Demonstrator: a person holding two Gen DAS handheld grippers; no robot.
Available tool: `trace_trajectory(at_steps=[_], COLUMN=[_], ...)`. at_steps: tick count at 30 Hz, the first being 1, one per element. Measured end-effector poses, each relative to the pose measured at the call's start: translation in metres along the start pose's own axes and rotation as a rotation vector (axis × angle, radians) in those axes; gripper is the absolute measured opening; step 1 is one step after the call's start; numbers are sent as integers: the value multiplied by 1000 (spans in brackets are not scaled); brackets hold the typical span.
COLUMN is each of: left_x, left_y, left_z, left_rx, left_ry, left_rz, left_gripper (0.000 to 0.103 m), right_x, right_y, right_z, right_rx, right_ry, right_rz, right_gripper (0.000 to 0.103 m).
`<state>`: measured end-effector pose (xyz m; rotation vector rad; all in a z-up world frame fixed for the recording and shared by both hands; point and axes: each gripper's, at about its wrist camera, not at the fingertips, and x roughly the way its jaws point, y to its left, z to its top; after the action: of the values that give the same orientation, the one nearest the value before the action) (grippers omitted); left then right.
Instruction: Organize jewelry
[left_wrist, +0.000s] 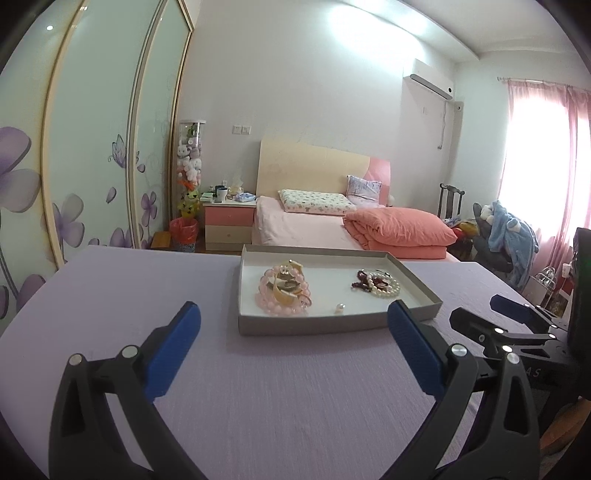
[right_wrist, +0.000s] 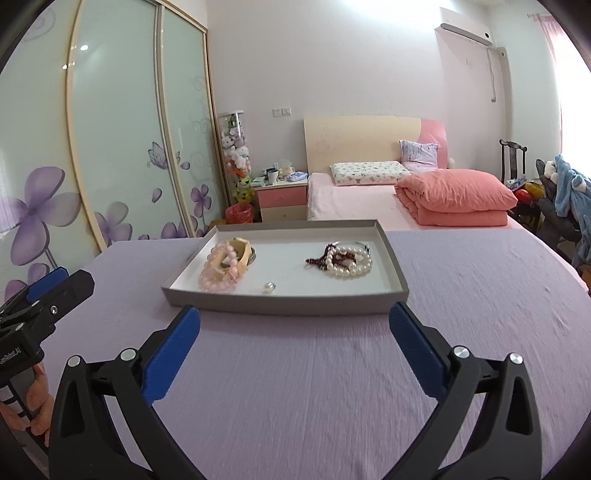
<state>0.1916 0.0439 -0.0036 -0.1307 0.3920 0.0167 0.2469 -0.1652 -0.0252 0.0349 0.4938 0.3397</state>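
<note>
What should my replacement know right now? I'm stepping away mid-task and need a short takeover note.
Left gripper: open, empty, short of the tray.
Right gripper: open, empty, also just short of it.
Grey tray sits on the purple cloth. Inside: pink bead bracelets piled with a cream bangle on the left, white pearl strand tangled with dark red beads on the right, one loose pearl piece near the front.
Done: all jewelry is in the tray.
Left: possibly untangling the right pile.
</note>
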Motion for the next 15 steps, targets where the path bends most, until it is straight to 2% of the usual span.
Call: trace_trajectory(at_steps=[7,15], left_x=[-20,-34], left_y=[-1,-8], left_z=[-13,-30], left_rx=[-15,3], left_ry=[-14,-9], left_rz=[-13,-13], left_gripper=[99,99], right_x=[-10,-27], right_y=[-2,-11], right_z=[-19,-37], right_rx=[12,50], right_ry=[30,12], right_rz=[-24,-26], right_gripper=[101,101])
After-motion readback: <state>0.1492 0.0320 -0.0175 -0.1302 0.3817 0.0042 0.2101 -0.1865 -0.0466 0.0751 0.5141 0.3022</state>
